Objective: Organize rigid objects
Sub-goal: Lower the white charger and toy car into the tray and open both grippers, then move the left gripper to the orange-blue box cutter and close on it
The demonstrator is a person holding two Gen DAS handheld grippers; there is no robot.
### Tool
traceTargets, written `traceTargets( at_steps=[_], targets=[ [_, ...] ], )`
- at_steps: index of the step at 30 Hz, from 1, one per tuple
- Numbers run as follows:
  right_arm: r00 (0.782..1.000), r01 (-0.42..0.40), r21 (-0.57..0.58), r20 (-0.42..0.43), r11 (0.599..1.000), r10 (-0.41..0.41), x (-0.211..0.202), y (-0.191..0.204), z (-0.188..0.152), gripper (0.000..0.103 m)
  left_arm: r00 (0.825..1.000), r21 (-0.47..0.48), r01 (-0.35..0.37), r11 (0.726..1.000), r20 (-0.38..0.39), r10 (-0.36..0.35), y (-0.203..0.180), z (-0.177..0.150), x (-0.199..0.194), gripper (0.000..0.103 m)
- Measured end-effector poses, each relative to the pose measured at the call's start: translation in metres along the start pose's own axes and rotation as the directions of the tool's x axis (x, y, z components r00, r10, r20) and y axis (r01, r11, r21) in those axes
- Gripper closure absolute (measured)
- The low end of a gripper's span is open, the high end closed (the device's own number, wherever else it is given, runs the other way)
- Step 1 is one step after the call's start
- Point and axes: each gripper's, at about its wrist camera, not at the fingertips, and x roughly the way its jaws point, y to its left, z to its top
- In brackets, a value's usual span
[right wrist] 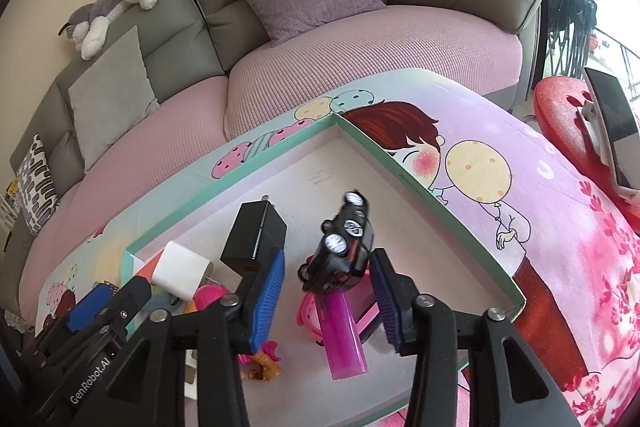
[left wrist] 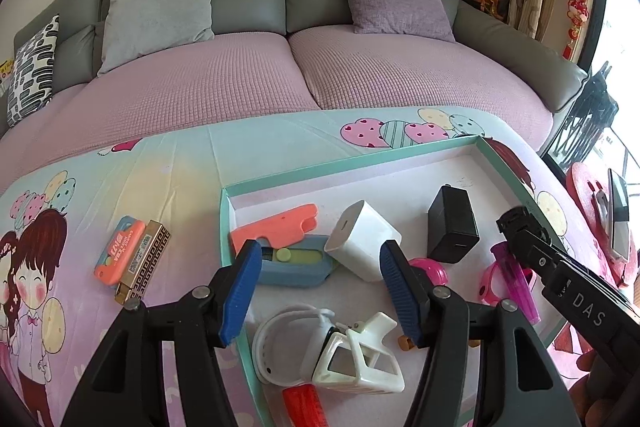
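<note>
r gripper (right wrist: 328,291) jaws apart, black toy car (right wrist: 340,251) loose btwn pads, over tray (right wrist: 460,219); l gripper (left wrist: 316,287) open, empty.

Readable markings, placed relative to the tray (left wrist: 230,211):
- "DAS": white letters on the right gripper's (left wrist: 520,223) black body, right of the tray.
- "GenRobot.AI": white lettering on the left gripper's (right wrist: 106,303) black body, at the tray's left.
</note>
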Motion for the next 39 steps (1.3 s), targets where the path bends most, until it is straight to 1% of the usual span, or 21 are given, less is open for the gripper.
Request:
traceTargets(
  at_steps=[1, 2, 7, 9, 11, 14, 16, 20, 24, 28, 33, 39],
  targets=[
    [1.000, -0.002, -0.004, 0.001, 1.000, 0.002, 0.000, 0.001, 0.000, 0.043, 1.000, -0.003, -0.005, 1.000, 0.002, 0.005, 0.001, 0.000, -0.001, 0.032],
    [1.000, -0.003, -0.008, 0.002, 1.000, 0.003, -0.001, 0.002, 0.000, 0.041, 1.000, -0.007, -0.011, 1.000, 0.005, 0.011, 0.003, 0.000, -0.002, 0.025],
    [1.000, 0.002, -0.033, 0.004, 0.999, -0.002, -0.001, 0.006, 0.000, 0.035, 0.999, -0.038, -0.047, 0.998, 0.020, 0.047, 0.014, 0.003, -0.008, 0.022],
    [1.000, 0.004, -0.041, 0.006, 0.999, -0.004, -0.001, 0.008, -0.001, 0.034, 0.997, -0.050, -0.065, 0.997, 0.025, 0.066, 0.020, 0.004, -0.010, 0.018],
    [1.000, 0.003, -0.048, 0.007, 0.999, -0.002, -0.001, 0.009, -0.001, 0.032, 0.995, -0.066, -0.088, 0.994, 0.030, 0.091, 0.026, 0.005, -0.013, 0.018],
    [1.000, -0.001, -0.062, 0.011, 0.998, 0.002, -0.002, 0.012, -0.001, 0.026, 0.991, -0.100, -0.128, 0.987, 0.024, 0.131, 0.038, 0.004, -0.014, 0.017],
    [1.000, 0.000, -0.075, 0.016, 0.997, 0.001, -0.003, 0.015, -0.001, 0.019, 0.989, -0.133, -0.146, 0.980, 0.008, 0.148, 0.047, 0.003, -0.013, 0.017],
    [1.000, 0.018, -0.110, 0.026, 0.994, -0.015, -0.003, 0.020, -0.002, 0.016, 0.985, -0.228, -0.172, 0.958, -0.039, 0.167, 0.068, -0.002, -0.009, 0.016],
    [0.999, 0.034, -0.137, 0.033, 0.990, -0.030, -0.003, 0.024, -0.003, 0.008, 0.976, -0.281, -0.219, 0.935, -0.052, 0.213, 0.083, -0.005, -0.010, 0.016],
    [0.999, 0.038, -0.152, 0.039, 0.988, -0.032, -0.003, 0.026, -0.004, 0.001, 0.973, -0.316, -0.232, 0.920, -0.068, 0.222, 0.094, -0.009, -0.009, 0.016],
    [0.997, 0.071, -0.177, 0.046, 0.982, -0.064, -0.002, 0.032, -0.006, 0.000, 0.972, -0.337, -0.237, 0.911, -0.075, 0.225, 0.101, -0.011, -0.007, 0.016],
    [0.998, 0.062, -0.194, 0.044, 0.979, -0.055, -0.002, 0.037, -0.007, 0.000, 0.974, -0.328, -0.228, 0.917, -0.070, 0.217, 0.098, -0.010, -0.007, 0.016]
  ],
)
